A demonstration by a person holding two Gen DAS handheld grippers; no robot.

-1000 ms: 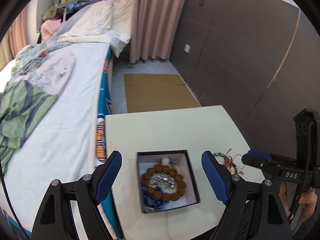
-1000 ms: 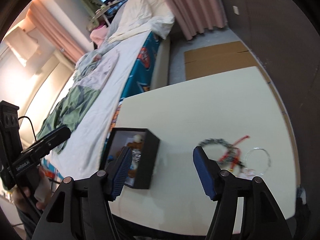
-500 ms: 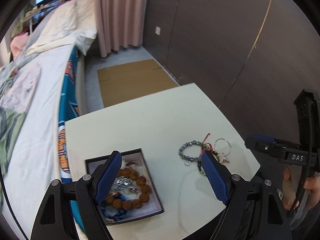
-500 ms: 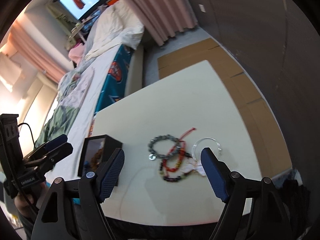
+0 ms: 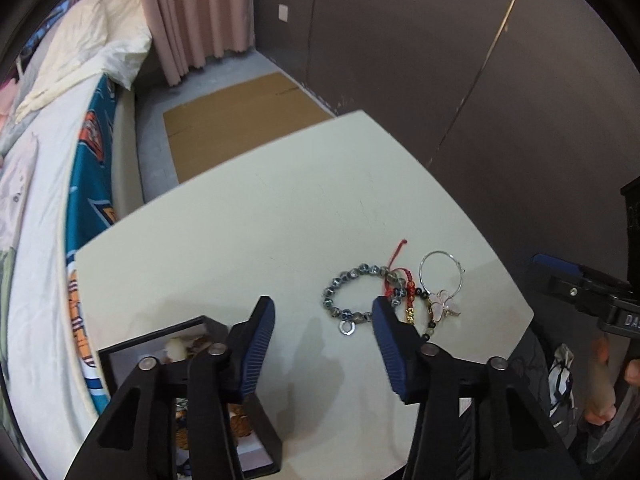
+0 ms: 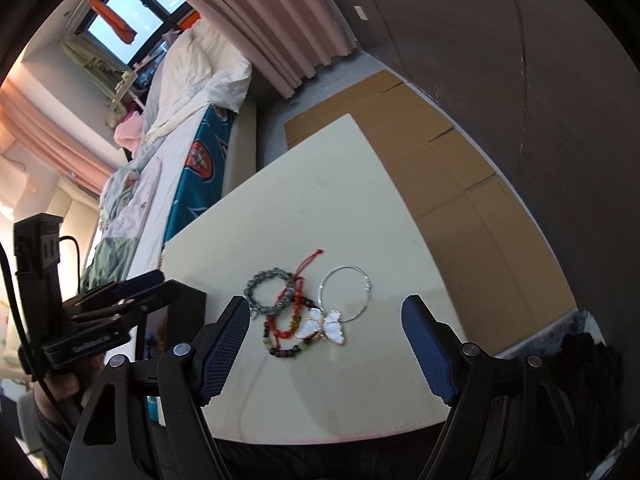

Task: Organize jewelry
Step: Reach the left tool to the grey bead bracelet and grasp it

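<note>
A small pile of jewelry lies on the cream table (image 5: 248, 220): a grey beaded bracelet (image 5: 352, 280), a red cord bracelet (image 5: 400, 276), a dark beaded bracelet, and a silver hoop (image 5: 442, 272) with a white butterfly charm (image 6: 324, 326). A black jewelry box (image 5: 192, 332) holding a brown bead bracelet sits at the table's near left. My left gripper (image 5: 324, 332) is open, hovering between the box and the pile. My right gripper (image 6: 326, 340) is open just above the pile (image 6: 296, 304), empty.
A bed (image 5: 44, 200) with a white sheet and teal side runs along the table's left. Flat cardboard (image 5: 240, 120) lies on the floor beyond the table. A dark wall panel (image 5: 480, 80) stands to the right. The table's right edge (image 6: 420, 220) is close to the pile.
Both grippers have swung right from over the box toward the jewelry pile and moved closer to it. The jewelry has not moved.
</note>
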